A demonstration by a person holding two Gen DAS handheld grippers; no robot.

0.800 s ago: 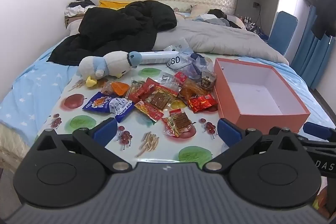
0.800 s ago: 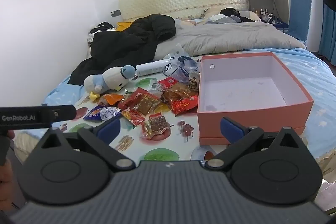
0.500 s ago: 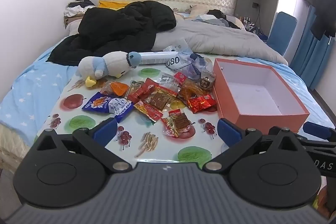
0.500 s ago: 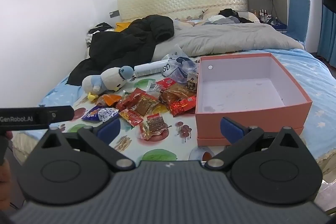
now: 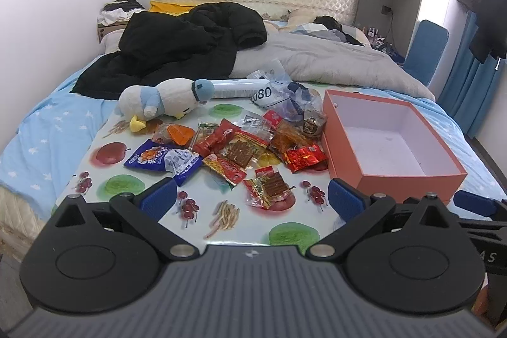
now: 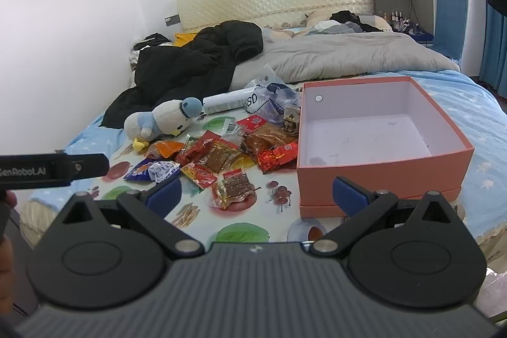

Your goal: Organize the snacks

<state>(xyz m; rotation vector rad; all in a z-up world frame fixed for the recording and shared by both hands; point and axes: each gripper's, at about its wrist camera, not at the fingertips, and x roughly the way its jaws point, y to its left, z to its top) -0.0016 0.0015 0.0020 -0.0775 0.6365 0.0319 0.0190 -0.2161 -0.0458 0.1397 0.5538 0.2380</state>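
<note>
Broadly, the bed (image 5: 47, 129) carries a fruit-print mat (image 5: 120, 186); the empty orange box (image 5: 393, 176) sits on its right side, snack packets (image 5: 240, 148) heaped just left. Left hand-held gripper (image 5: 252, 200) and right hand-held gripper (image 6: 258, 194) gape wide, holding nothing.

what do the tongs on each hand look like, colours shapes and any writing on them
Both tools match. The left tongs and right tongs each have a ribbed dark grey body, two black teardrop-shaped plates with silver pivot pins, and black linkage arms ending in textured blue pads. In the right wrist view the left tool's black side bar carries white "GenRobot.AI" lettering. No cables or sleeves show.
</note>
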